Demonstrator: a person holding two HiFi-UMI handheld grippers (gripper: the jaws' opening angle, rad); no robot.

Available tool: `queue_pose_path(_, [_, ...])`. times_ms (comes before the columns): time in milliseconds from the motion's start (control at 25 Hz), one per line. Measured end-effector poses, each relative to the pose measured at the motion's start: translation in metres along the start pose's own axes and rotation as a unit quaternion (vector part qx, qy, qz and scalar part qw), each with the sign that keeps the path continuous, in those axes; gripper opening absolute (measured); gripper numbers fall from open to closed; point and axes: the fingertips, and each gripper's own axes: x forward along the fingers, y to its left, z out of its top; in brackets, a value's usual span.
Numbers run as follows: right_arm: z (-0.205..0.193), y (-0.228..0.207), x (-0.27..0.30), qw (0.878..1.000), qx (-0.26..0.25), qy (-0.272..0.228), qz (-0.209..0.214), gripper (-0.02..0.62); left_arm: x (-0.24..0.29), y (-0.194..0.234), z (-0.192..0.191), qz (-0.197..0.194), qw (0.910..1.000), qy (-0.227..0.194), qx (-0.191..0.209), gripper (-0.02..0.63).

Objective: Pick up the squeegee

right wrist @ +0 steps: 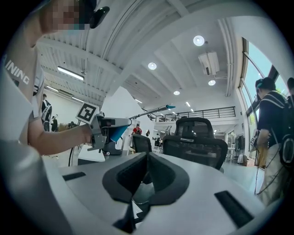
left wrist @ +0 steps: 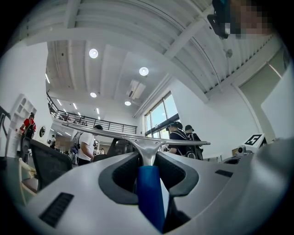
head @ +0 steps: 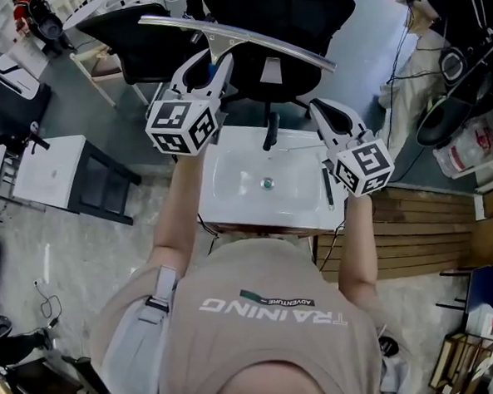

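Note:
The squeegee (head: pixel 237 36) is held up in the air above the far side of the white basin, its long metal blade running left to right. My left gripper (head: pixel 213 66) is shut on its blue handle (left wrist: pixel 149 193), and the metal neck and blade (left wrist: pixel 138 137) rise just past the jaw tips. My right gripper (head: pixel 318 107) hovers to the right, over the basin's far right corner, apart from the squeegee. Its jaws (right wrist: pixel 148 154) meet at the tips with nothing between them. In the right gripper view the left gripper (right wrist: pixel 108 131) and the squeegee's blue handle (right wrist: pixel 120 131) show at the left.
A white basin top (head: pixel 230 193) with a round drain (head: pixel 267 183) lies below both grippers, with a thin black tool (head: pixel 327 185) on its right side. Black office chairs (head: pixel 286 23) stand behind it. A wooden pallet (head: pixel 431 222) is at the right, a white cabinet (head: pixel 53 170) at the left.

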Motion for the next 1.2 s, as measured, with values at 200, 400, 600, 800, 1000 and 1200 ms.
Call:
queue_pose_path(200, [-0.001,-0.006,-0.003,1.000,0.005,-0.003,-0.007,0.037,0.004,-0.003,-0.002,-0.005,1.0000,-0.001,-0.002,0.129])
queue_pose_path(400, [-0.004,-0.004,-0.004,1.000,0.006,0.001,-0.007,0.037,0.004,-0.001,-0.001,-0.006,1.0000,-0.004,-0.006,0.129])
queue_pose_path(600, [-0.003,-0.003,-0.002,1.000,0.016,-0.003,-0.005,0.037,0.002,0.000,0.002,-0.008,1.0000,-0.005,-0.003,0.129])
queue_pose_path(800, [-0.005,0.001,0.001,1.000,0.014,0.002,0.001,0.037,-0.001,0.003,0.003,-0.005,1.0000,-0.006,-0.003,0.129])
queue_pose_path(1000, [-0.008,0.004,0.003,1.000,0.012,0.005,0.005,0.037,-0.002,0.005,0.004,-0.003,0.9999,-0.009,-0.002,0.129])
queue_pose_path(1200, [-0.009,0.006,0.003,1.000,0.013,0.007,0.007,0.037,-0.002,0.006,0.003,-0.004,1.0000,-0.008,-0.001,0.129])
